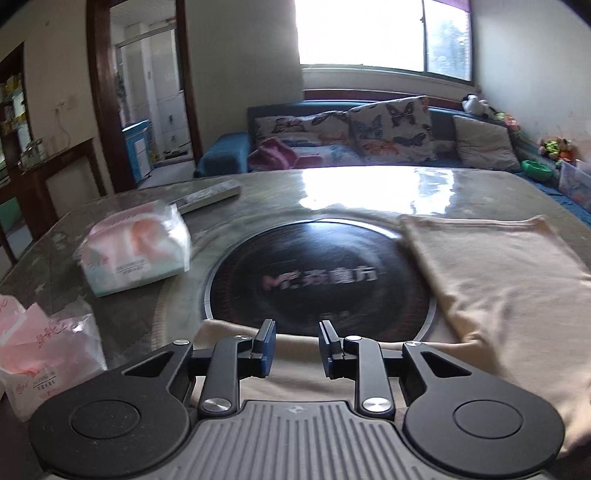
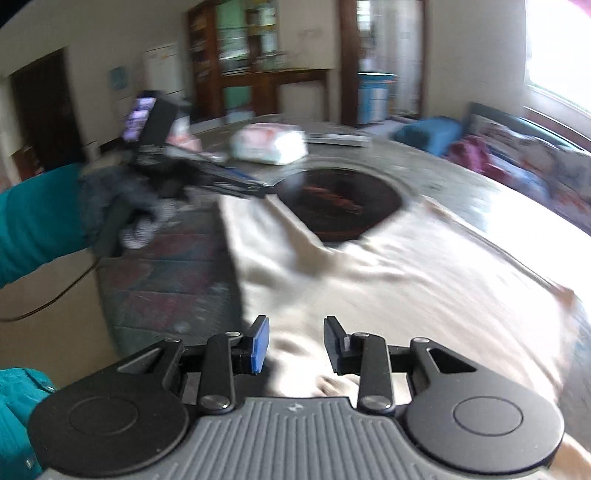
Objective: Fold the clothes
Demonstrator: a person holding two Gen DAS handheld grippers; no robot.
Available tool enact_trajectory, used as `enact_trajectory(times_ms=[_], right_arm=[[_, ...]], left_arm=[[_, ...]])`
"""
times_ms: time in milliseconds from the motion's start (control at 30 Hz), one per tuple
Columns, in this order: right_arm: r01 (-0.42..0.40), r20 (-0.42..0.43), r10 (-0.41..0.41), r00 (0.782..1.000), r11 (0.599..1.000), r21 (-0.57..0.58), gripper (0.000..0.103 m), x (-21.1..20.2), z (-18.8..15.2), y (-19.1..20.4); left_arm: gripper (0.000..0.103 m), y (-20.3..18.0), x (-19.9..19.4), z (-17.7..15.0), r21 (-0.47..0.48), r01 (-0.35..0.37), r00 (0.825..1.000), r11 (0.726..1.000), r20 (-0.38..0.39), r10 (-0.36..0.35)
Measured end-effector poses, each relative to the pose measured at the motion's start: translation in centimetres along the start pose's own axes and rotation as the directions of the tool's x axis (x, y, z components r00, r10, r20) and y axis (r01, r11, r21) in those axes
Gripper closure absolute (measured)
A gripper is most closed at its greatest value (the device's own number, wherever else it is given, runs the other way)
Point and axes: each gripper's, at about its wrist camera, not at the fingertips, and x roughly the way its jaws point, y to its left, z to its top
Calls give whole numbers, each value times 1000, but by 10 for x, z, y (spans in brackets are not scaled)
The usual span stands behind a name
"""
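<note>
In the left wrist view the left gripper point(image 1: 297, 345) sat at the bottom centre of the frame with its jaws apart and nothing between them, just above a strip of the beige cloth point(image 1: 506, 280); the cloth ran from the lower middle up across the right half of the frame, one folded edge lying over the right rim of the round black cooktop point(image 1: 314, 277) set in the table point(image 1: 229, 218); a tissue pack point(image 1: 135, 251) lay on the table at centre left, a pink pack point(image 1: 44, 350) at lower left, and a flat grey book point(image 1: 208, 197) beyond the tissue pack; a sofa point(image 1: 369, 133) with butterfly cushions filled the upper middle under a bright window point(image 1: 380, 33).

In the right wrist view, much blurred, the right gripper point(image 2: 296, 345) sat at the bottom centre, likewise released and empty, over the cloth point(image 2: 388, 280), which spread across the middle and right of the frame and lapped the near edge of the cooktop point(image 2: 340, 199); the left gripper point(image 2: 243, 186) showed at centre left, its tips at the cloth's far left corner, though whether they touched it I cannot tell; a teal sleeve point(image 2: 33, 221) lay at the left edge.
</note>
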Motion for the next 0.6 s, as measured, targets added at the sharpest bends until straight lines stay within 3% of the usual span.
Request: enact_trajectory(times_ms=[200,300,467,600], right_arm=[[192,-43,-188,981,971,145,71,-30,-37,-43],[209,-69,-199,978,959,192,72,-33,-54,-53],[211,-96,-197,976,964,161,73,-29,-76,-45],[217,-51,-211,976,951,220,74,-52,-88,-50]], left_arm=[[75,-55,-18,4,70,150,988,986,27,-152],[75,-91,-24,4,122,234,971,965,26,-239],[75,-145,-26,-1,208,340,938,917,-11,-346],[75,-172,-22,0,238,392,918,888,-34,-396]])
